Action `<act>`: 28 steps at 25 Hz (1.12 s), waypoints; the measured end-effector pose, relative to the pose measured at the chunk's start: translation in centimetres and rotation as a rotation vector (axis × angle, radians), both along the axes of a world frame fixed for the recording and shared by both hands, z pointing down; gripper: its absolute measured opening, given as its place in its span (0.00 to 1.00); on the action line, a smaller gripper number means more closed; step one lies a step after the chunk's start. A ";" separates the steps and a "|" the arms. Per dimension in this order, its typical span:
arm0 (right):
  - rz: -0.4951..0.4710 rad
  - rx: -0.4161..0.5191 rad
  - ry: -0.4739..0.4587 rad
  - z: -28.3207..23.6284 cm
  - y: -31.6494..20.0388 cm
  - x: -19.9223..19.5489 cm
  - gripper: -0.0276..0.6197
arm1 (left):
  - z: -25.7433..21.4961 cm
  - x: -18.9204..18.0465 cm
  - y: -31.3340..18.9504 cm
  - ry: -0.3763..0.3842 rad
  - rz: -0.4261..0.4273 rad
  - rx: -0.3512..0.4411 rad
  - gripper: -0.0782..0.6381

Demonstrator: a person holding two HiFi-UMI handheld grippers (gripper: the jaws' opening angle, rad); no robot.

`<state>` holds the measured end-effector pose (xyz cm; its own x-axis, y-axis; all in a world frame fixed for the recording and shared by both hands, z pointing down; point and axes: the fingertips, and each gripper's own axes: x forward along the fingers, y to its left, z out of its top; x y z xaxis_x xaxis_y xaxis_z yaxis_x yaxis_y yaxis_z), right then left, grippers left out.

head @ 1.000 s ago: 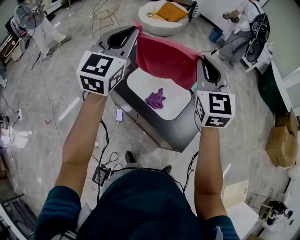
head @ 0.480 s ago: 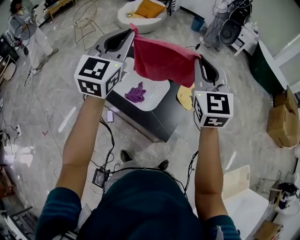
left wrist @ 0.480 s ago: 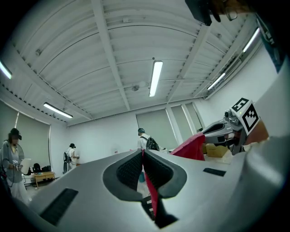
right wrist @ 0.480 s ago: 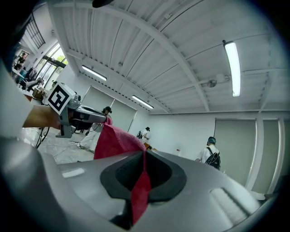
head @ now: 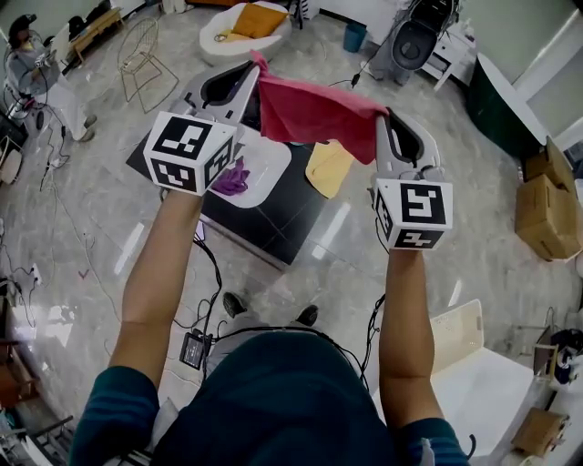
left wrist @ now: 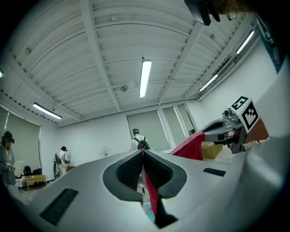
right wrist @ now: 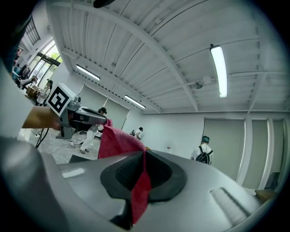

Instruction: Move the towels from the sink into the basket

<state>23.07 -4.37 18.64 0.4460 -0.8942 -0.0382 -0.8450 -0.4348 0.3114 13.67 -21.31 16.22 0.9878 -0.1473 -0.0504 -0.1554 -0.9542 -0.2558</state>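
A crimson terry towel (head: pixel 310 109) was stretched taut in the air between the two hand-held grippers. It hung well above the white oval sink (head: pixel 271 153) sunk in a black block counter (head: pixel 273 214). In the head view, the cloth crossed the sink's far right side.

The grey left gripper (head: pixel 254 69) had its jaws pressed together on the towel's left top corner. A thin red strip of cloth ran down between the ribbed black pads. The grey right gripper (head: pixel 383 124) was likewise clamped on the opposite corner, and a fold of red spilled out beneath its pads. Both pointed level, away from the person, and each carried its cube of square black-and-white markers at the near end.

A small crumpled purple towel (head: pixel 231 177) lay inside the sink, toward its left end, partly behind the left gripper's cube. Just right of the sink, a flat yellow piece (head: pixel 328 167) rested on the counter. Whether it was cloth or something else could not be told.

Far beyond the sink stood a white round tub holding an orange cushion (head: pixel 248 22). Brown cardboard boxes (head: pixel 547 205) sat well to the sink's right on the pale marble floor (head: pixel 82 227).
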 end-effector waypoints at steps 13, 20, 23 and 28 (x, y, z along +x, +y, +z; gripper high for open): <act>0.104 0.005 -0.036 1.8 13.1 7.5 0.08 | 1.3 10.1 12.5 -0.036 0.117 0.016 0.13; 0.220 0.013 -0.068 2.8 18.8 9.8 0.08 | 2.1 14.5 17.3 -0.049 0.228 0.016 0.13; 0.277 0.003 -0.072 3.4 21.0 10.5 0.08 | 2.7 16.3 19.3 -0.054 0.287 0.010 0.13; 0.398 -0.014 -0.070 3.6 25.0 11.4 0.08 | 3.0 19.7 23.0 -0.056 0.413 -0.003 0.13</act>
<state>34.49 20.60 22.22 0.7583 -0.6517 0.0158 -0.6312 -0.7281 0.2674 33.38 1.68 19.23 0.9651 0.2617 0.0049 0.2546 -0.9341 -0.2504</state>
